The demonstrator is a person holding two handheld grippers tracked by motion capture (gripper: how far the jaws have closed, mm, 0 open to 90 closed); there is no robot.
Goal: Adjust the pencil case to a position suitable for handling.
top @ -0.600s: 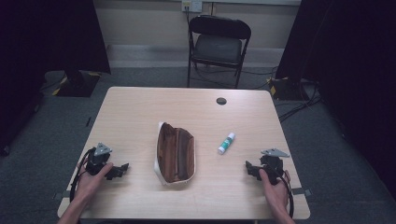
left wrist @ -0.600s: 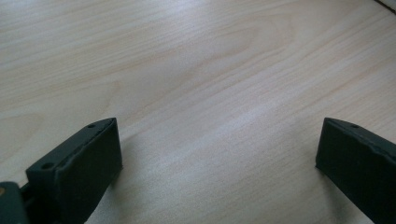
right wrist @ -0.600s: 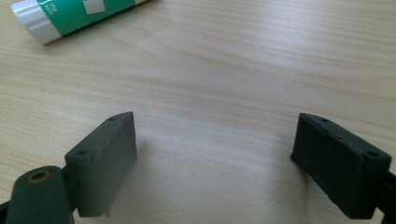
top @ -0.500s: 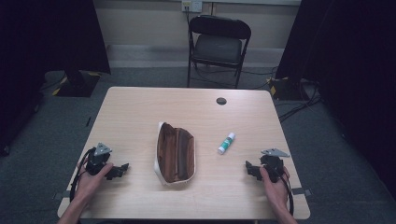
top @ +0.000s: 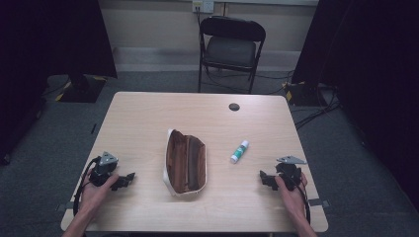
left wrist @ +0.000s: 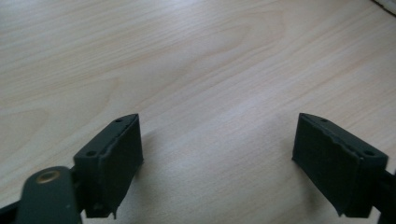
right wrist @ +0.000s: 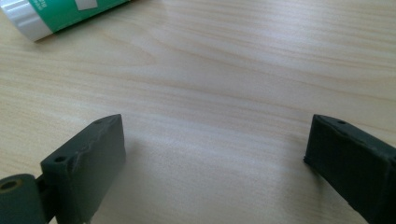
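A brown pencil case (top: 186,163) with a pale lining lies unzipped in the middle of the wooden table (top: 197,113). To its right lies a green and white glue stick (top: 239,151), whose white cap end (right wrist: 51,16) shows at the top left of the right gripper view. My left gripper (top: 127,178) rests low on the table near the front left, jaws open over bare wood (left wrist: 219,149). My right gripper (top: 263,177) rests near the front right, also open with nothing between its jaws (right wrist: 215,158).
A small dark round disc (top: 233,106) sits in the table's far right part. A black folding chair (top: 231,47) stands behind the table. Cables (top: 316,106) run on the floor at the right.
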